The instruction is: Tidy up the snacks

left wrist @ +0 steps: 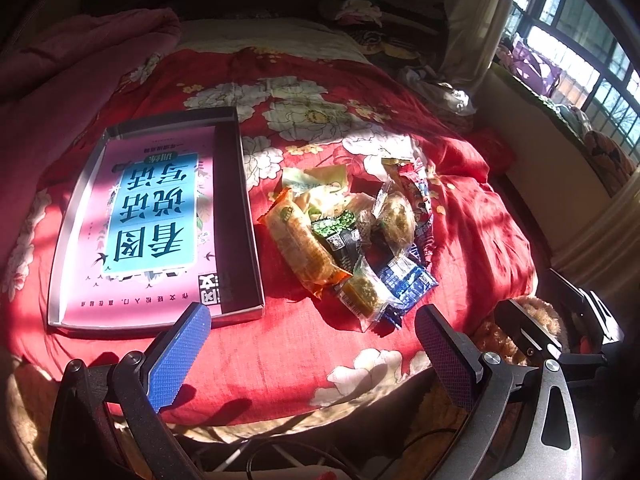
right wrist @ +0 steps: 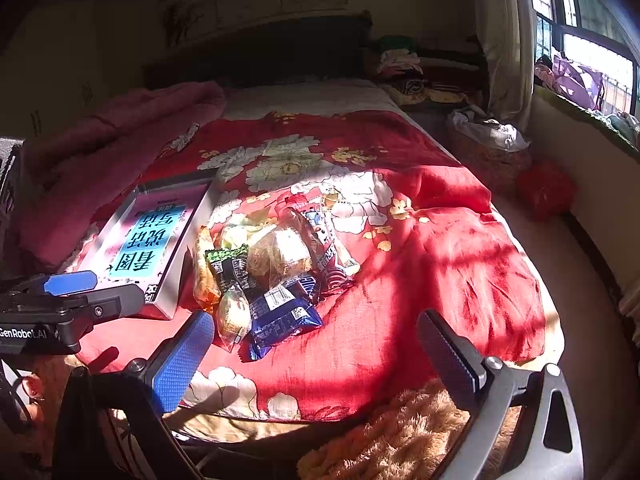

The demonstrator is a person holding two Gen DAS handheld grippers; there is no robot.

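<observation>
A pile of wrapped snacks (left wrist: 352,236) lies on a red floral bedspread (left wrist: 280,360), also in the right wrist view (right wrist: 272,272). It holds an orange packet (left wrist: 298,244), a blue packet (left wrist: 408,280) and a green-black packet (left wrist: 340,236). An open shallow box (left wrist: 156,220) with a pink and blue printed bottom lies left of the pile, and shows in the right wrist view (right wrist: 152,244). My left gripper (left wrist: 312,340) is open and empty, near the bed's front edge. My right gripper (right wrist: 312,344) is open and empty, just in front of the blue packet (right wrist: 280,312).
A pink blanket (left wrist: 80,60) is bunched at the back left. Clothes (left wrist: 360,12) are piled at the bed's head. A window (left wrist: 580,40) and sill run along the right wall. A brown fuzzy cloth (right wrist: 400,432) lies at the front edge.
</observation>
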